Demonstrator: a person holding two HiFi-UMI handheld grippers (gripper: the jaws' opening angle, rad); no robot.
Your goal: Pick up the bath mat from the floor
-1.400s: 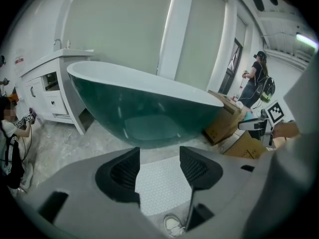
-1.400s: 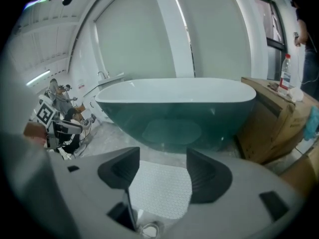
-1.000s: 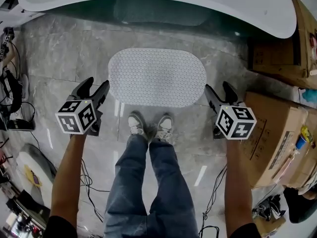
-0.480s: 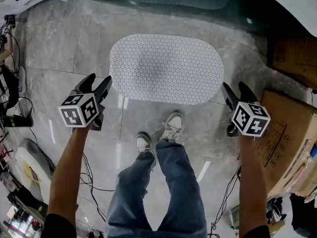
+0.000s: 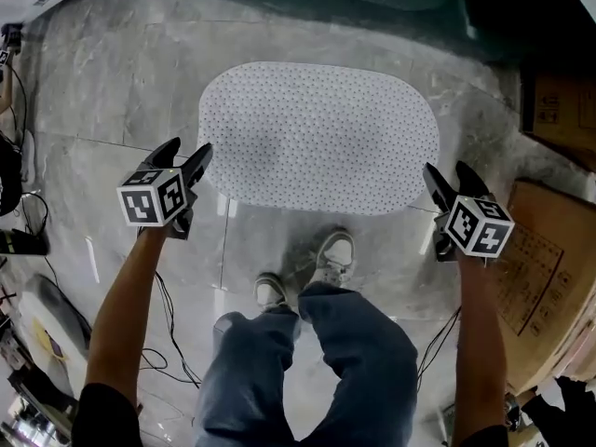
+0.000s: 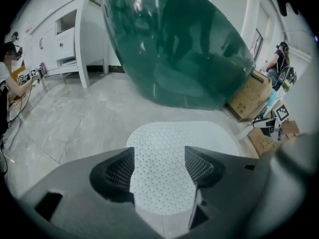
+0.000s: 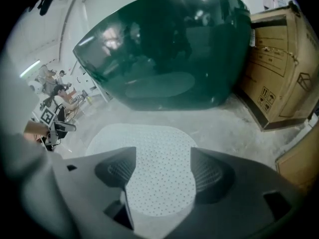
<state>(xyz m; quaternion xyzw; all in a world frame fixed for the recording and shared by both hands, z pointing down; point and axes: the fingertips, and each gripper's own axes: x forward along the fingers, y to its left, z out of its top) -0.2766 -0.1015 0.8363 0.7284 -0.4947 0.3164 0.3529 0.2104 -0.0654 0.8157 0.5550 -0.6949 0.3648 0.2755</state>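
Note:
A white oval bath mat (image 5: 318,136) with small dark dots lies flat on the grey marble floor, below a dark green tub. My left gripper (image 5: 189,159) hangs above the mat's near left corner, its jaws opening with nothing held; the mat (image 6: 169,158) shows on the floor beyond the gap. My right gripper (image 5: 445,181) hangs above the mat's near right corner, its jaws also opening and empty, with the mat (image 7: 154,168) seen beyond them. Neither gripper touches the mat.
The dark green tub (image 6: 174,44) stands just beyond the mat. Cardboard boxes (image 5: 549,250) crowd the right side. The person's shoes (image 5: 326,259) stand at the mat's near edge. Cables (image 5: 172,343) trail on the floor at left. White cabinets (image 6: 65,39) stand at far left.
The view has moved closer to the mat. Both grippers have come forward to the mat's near corners, and their jaws have spread wider. One foot has stepped ahead.

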